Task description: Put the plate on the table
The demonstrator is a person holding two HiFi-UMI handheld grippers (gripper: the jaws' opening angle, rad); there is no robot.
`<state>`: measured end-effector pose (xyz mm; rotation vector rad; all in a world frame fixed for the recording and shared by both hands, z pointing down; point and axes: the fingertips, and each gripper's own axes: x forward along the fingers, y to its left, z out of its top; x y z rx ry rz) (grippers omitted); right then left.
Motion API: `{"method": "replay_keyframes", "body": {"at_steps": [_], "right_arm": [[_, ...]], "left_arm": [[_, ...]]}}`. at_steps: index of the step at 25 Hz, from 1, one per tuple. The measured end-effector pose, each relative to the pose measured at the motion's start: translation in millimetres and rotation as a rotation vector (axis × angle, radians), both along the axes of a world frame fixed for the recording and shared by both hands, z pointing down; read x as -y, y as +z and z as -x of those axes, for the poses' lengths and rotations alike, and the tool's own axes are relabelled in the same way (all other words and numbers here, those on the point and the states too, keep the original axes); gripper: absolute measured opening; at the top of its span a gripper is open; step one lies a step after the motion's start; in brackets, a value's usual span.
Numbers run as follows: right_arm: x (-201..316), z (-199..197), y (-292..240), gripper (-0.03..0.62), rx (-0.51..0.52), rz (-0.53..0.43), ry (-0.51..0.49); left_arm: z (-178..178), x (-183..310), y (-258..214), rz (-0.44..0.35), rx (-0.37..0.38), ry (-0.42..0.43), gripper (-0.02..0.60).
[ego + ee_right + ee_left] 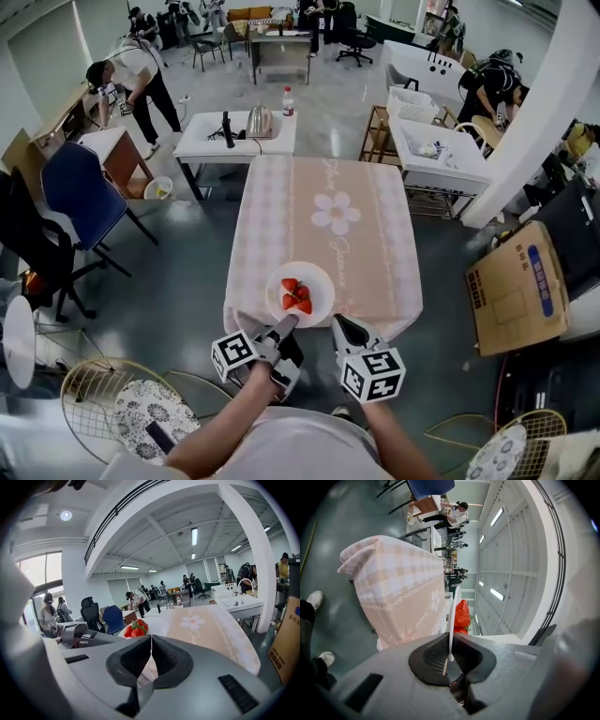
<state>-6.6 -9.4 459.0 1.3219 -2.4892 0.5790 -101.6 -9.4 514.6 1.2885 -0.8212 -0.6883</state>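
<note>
A white plate (317,277) with several red strawberries (296,296) is over the near end of the table (323,216), which wears a pink checked cloth with a flower print. My left gripper (286,328) is shut on the plate's near rim. In the left gripper view the plate (453,616) runs edge-on out of the shut jaws, with the strawberries (462,613) on it. Whether it rests on the cloth (403,588) I cannot tell. My right gripper (339,323) is just right of the plate, shut and empty; its view shows the strawberries (136,630) to its left.
Beyond the table stands a white table (239,136) with a kettle and a bottle. A blue chair (80,192) is at the left, a cardboard box (516,286) and a white pillar (544,122) at the right. Wire chairs (103,403) flank me. People stand far back.
</note>
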Motion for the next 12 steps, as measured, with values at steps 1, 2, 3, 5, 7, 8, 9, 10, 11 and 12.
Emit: {"method": "replay_keyframes", "body": {"at_steps": [1, 2, 3, 5, 7, 8, 9, 10, 11, 12], "right_arm": [[3, 10, 0, 0.005, 0.000, -0.001, 0.002], [5, 19, 0, 0.005, 0.001, -0.002, 0.003], [8, 29, 0, 0.005, 0.002, -0.001, 0.003], [12, 47, 0, 0.005, 0.000, -0.001, 0.004], [17, 62, 0, 0.005, -0.002, -0.005, 0.006], [20, 68, 1, 0.006, -0.004, -0.007, 0.008], [22, 73, 1, 0.005, -0.006, -0.008, 0.010], [24, 78, 1, 0.005, -0.008, -0.009, 0.012], [26, 82, 2, 0.005, -0.011, -0.009, 0.015], [28, 86, 2, 0.005, -0.012, -0.009, 0.018]], "left_arm": [[9, 2, 0, -0.001, 0.001, 0.003, 0.017], [18, 5, 0, -0.002, 0.002, 0.006, 0.017], [27, 8, 0, -0.003, 0.003, 0.008, 0.017], [43, 15, -2, -0.004, 0.001, 0.013, 0.017], [57, 21, -2, -0.006, -0.002, 0.019, 0.017], [64, 24, -1, -0.007, -0.004, 0.020, 0.017], [69, 27, 0, -0.009, -0.006, 0.022, 0.017], [74, 30, 1, -0.011, -0.008, 0.024, 0.017], [79, 32, 1, -0.013, -0.009, 0.027, 0.017], [83, 34, 2, -0.014, -0.010, 0.029, 0.017]]}}
